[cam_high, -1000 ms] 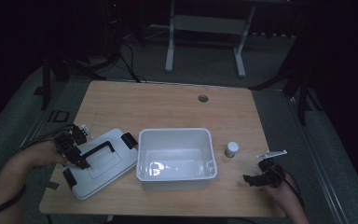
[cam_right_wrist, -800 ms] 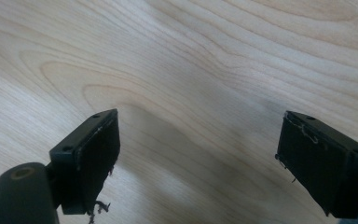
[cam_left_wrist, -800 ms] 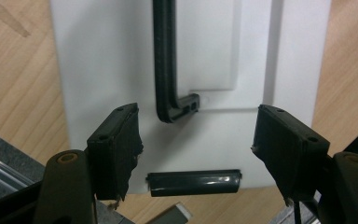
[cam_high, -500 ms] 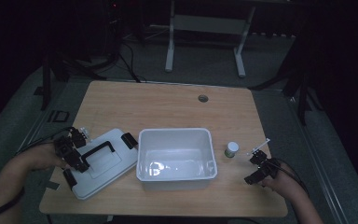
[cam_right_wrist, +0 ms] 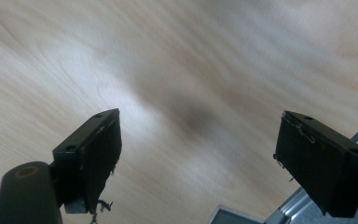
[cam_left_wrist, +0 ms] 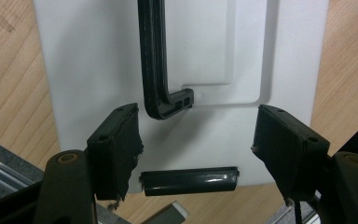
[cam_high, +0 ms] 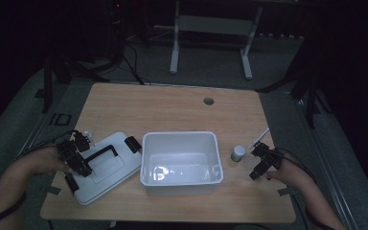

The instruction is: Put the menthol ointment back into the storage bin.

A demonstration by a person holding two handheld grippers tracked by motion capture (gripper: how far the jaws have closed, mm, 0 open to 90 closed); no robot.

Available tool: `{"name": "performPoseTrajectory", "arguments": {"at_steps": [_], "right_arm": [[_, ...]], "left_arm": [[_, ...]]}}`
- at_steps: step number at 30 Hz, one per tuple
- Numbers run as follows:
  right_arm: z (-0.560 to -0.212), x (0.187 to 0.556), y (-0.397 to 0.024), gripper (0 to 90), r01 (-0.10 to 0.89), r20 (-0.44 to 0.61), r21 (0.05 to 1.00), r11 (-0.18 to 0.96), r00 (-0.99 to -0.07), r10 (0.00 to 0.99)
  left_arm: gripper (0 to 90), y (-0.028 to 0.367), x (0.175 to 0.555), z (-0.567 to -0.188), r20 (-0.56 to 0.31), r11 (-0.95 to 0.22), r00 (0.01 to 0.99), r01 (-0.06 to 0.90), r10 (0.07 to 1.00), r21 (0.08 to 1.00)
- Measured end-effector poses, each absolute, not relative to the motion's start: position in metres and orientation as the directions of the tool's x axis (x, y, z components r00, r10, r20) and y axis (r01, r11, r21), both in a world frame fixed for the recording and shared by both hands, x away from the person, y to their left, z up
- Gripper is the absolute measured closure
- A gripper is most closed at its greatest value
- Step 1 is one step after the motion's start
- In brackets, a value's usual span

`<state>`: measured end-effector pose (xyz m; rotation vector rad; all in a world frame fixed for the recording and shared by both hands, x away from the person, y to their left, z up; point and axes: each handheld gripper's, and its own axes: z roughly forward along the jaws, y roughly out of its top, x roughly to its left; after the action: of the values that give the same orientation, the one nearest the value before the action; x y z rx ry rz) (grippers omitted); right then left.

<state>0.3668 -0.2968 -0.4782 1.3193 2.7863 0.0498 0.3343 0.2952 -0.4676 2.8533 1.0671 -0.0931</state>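
Since 1 s ago, right gripper [cam_high: 260, 163] nearer bottle [cam_high: 238, 153].

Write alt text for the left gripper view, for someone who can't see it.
The left gripper, its two black jaws wide apart with nothing between them, hovers over a white plastic lid lying on a wooden table. The lid's black handle runs up from between the jaws, and a black latch sits at the lid's near edge.
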Motion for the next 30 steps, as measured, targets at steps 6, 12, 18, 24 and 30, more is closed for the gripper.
{"name": "performPoseTrajectory", "arguments": {"at_steps": [6, 12, 18, 24, 30], "right_arm": [[-0.472, 0.378, -0.288, 14.0, 0.773, -0.025, 0.078, 0.63, -0.63, 0.776], [-0.471, 0.388, -0.281, 12.9, 0.779, 0.009, 0.113, 0.617, -0.621, 0.783], [-0.468, 0.401, -0.274, 12.9, 0.79, 0.017, 0.148, 0.595, -0.604, 0.797], [-0.469, 0.408, -0.267, 12.8, 0.793, 0.012, 0.151, 0.591, -0.599, 0.801], [-0.477, 0.42, -0.252, 15.0, 0.795, 0.006, 0.139, 0.59, -0.597, 0.802]], "left_arm": [[31.3, 0.297, 0.334, -0.47, -0.085, -0.75, 0.751, 0.659, 0.654, 0.057], [31.3, 0.295, 0.334, -0.473, -0.089, -0.753, 0.754, 0.656, 0.651, 0.05], [31.3, 0.293, 0.335, -0.474, -0.091, -0.759, 0.76, 0.649, 0.644, 0.053], [31.3, 0.291, 0.335, -0.474, -0.092, -0.76, 0.761, 0.647, 0.642, 0.051], [31.3, 0.291, 0.336, -0.475, -0.088, -0.763, 0.764, 0.644, 0.639, 0.045]]}}
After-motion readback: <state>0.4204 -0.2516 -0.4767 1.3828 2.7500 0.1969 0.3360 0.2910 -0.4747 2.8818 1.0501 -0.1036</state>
